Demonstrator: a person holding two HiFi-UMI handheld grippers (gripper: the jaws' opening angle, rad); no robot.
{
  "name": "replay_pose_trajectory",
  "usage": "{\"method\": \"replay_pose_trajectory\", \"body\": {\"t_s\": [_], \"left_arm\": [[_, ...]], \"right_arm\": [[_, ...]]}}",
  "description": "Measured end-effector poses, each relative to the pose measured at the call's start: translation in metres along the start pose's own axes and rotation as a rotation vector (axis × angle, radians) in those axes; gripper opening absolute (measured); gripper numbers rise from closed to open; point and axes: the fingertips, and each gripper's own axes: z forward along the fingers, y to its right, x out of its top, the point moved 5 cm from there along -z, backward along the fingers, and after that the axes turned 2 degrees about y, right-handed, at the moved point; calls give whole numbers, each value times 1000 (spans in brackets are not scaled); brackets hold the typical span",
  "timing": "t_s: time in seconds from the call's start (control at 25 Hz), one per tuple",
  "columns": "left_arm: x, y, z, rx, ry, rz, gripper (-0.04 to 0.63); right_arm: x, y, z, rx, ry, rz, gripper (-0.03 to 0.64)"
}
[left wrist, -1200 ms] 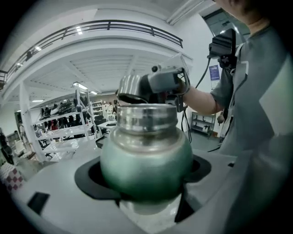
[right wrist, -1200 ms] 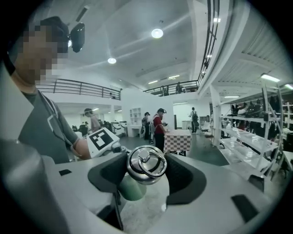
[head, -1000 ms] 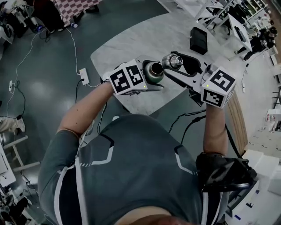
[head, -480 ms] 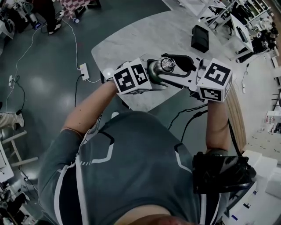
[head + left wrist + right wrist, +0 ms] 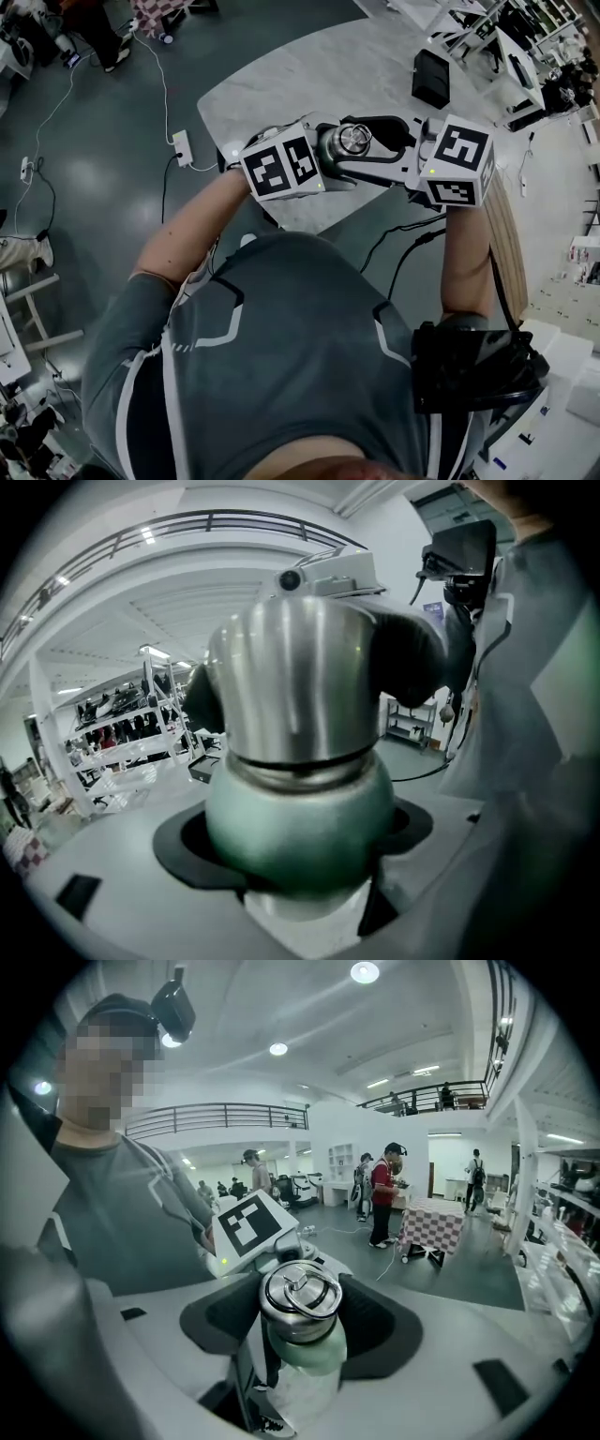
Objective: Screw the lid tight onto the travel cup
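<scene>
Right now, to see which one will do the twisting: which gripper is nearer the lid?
Right. The right gripper is clamped on the lid itself; the left gripper holds the green cup just under it.

Head view downward, gripper views opposed, cup [image 5: 298, 827] shared

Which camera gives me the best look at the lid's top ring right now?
Right gripper view: it looks down on the lid atop the travel cup, ring plainly visible. Left gripper view shows only its steel side; head view shows it tiny from above.
</scene>
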Motion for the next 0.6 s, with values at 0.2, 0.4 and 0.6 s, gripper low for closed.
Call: {"method": "replay_pose_trajectory", "body": {"t_s": [0.2,0.4,0.6], "left_arm": [[-3,-3,1,22,-10,-39,398],[-4,-5,3,39,-28,-37,399],[11,16,-8,-185,38,77,398]], "right_arm": [[-3,2,0,-96,55,50,276],[-8,3,-2,-148,110,88,276],[6,-17,-8,138,116,-137,276]]}}
